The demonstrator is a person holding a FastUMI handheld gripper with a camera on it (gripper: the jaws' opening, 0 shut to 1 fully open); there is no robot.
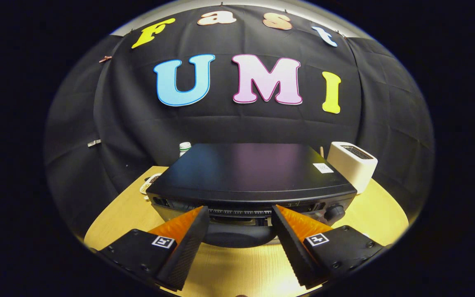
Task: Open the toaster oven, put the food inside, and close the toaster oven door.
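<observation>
Jaws (239, 216) wide, empty | oven (250, 177) door handle (237, 237) runs crosswise just ahead, between the fingertips | door shut

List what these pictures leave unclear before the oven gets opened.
- Toaster oven door and interior: gripper view looks down on its top, front foreshortened.
- Handle: partly behind the open gripper jaws.
- Food item: mostly hidden behind the oven.
- Bottle: just its cap clears the oven.

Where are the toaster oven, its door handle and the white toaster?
toaster oven (250, 169), gripper view, on its flat top.
door handle (239, 238), gripper view, between the open gripper's (240, 216) fingers.
white toaster (351, 165), gripper view, its side wall.
</observation>
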